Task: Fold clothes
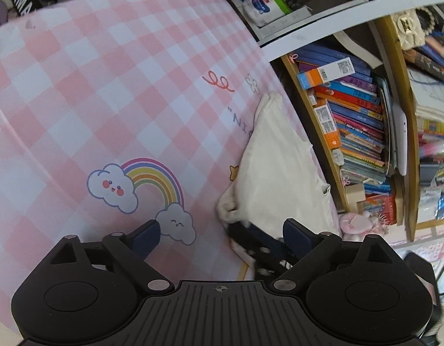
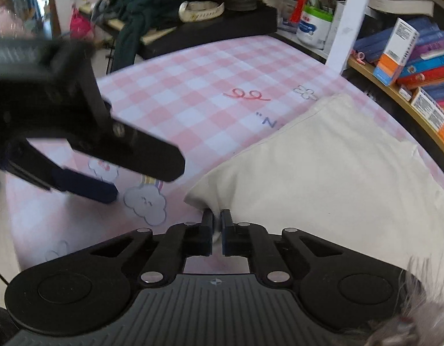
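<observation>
Cream cloth (image 2: 331, 173) is spread on the right side of the pink checked mat (image 2: 198, 86), near the bookshelf (image 1: 354, 121). Its near corner is pinched by the closed right gripper (image 2: 217, 219). The left gripper (image 1: 222, 233) is held wide open with nothing in it. Only a thin edge looks caught, so the corner could be lost if pulled hard.

Place: lived-in home room | Surface: pink-and-white checked mat (image 1: 106, 86) printed with a rainbow and clouds | Right: wooden bookshelf (image 1: 363, 121) crammed with colourful books | Behind: dark clothes heaped (image 2: 141, 8) on furniture
</observation>
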